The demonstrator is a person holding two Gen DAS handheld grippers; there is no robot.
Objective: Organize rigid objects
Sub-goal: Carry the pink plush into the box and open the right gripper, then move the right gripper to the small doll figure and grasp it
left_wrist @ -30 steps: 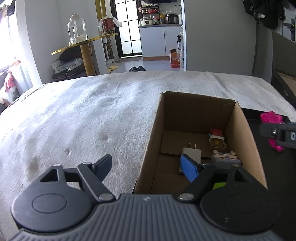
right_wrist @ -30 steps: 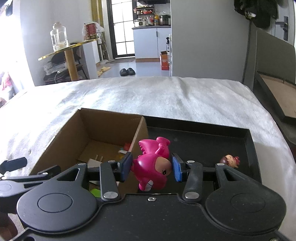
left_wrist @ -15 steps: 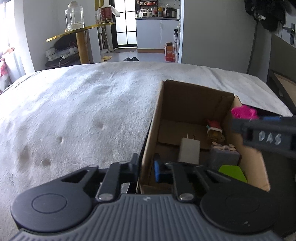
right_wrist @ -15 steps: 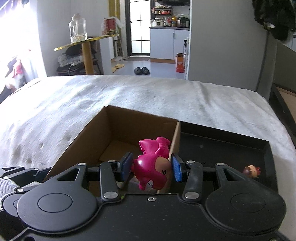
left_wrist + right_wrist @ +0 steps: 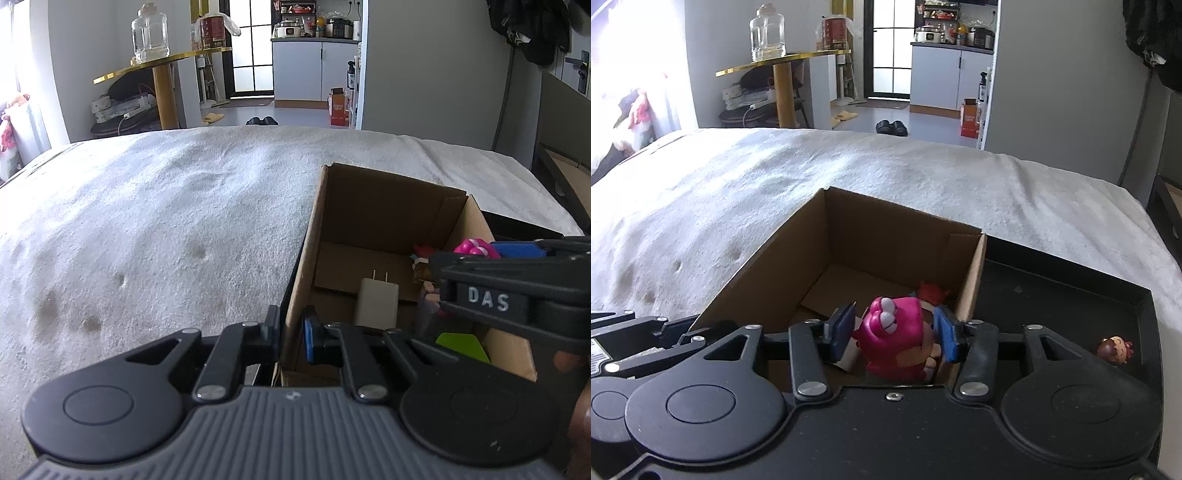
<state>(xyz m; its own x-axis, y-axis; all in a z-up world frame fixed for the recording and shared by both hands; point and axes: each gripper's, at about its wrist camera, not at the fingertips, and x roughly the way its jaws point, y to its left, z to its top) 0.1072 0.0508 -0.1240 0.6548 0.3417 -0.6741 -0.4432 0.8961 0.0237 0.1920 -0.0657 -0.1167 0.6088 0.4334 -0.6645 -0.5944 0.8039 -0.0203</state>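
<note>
An open cardboard box [image 5: 388,206] stands on the white bed cover, and my left gripper [image 5: 290,338] is shut on its near left wall, one pad outside and one inside. Over the right part of the box [image 5: 886,229], my right gripper [image 5: 894,334] has its jaws opening. A pink toy figure [image 5: 890,332] sits tipped between the blue pads with a gap on each side. That pink toy [image 5: 474,246] also shows at the right in the left wrist view. The box holds a white charger [image 5: 376,302], a red-capped figurine [image 5: 421,254] and a green piece [image 5: 461,347].
A black tray [image 5: 1052,295] lies against the box's right side, with a small brown-headed figurine [image 5: 1115,349] at its near right. The white bed cover [image 5: 166,221] spreads left and beyond. A gold side table with a glass jar [image 5: 767,31] stands far behind.
My left gripper shut on the box's left wall. My right gripper carried the pink toy leftward from the tray to above the box, then its pads drew away from the toy, which tipped over.
</note>
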